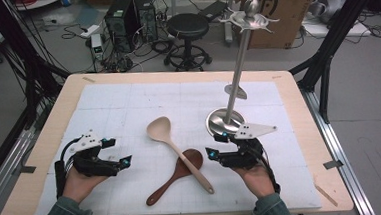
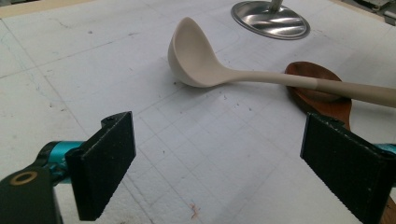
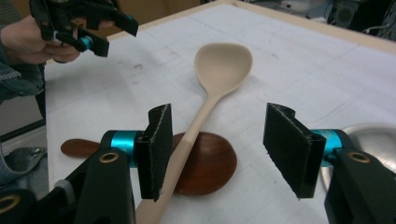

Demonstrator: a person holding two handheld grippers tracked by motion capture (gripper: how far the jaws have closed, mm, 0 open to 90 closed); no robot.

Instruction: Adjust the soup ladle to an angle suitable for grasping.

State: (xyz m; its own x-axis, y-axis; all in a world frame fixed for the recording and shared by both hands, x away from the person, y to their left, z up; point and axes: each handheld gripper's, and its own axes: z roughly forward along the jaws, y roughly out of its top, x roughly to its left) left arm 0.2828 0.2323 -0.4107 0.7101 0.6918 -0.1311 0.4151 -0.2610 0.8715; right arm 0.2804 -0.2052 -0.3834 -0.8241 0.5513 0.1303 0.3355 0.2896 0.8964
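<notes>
Both of my tongs stand open with nothing between their pads: my right gripper (image 3: 215, 154) hovers just over the spot where the two spoons cross, and my left gripper (image 2: 219, 163) rests low over the white mat (image 1: 128, 106), a little apart from them. Beneath my right jaws the pale ladle (image 3: 219, 74) lies with its handle across the bowl of the dark wooden spoon (image 3: 205, 163), touching it. Farther out, just beyond my right hand (image 1: 255, 176), the round steel base of the utensil stand (image 1: 224, 120) sits on the mat, its pole rising to hooks at the top.
</notes>
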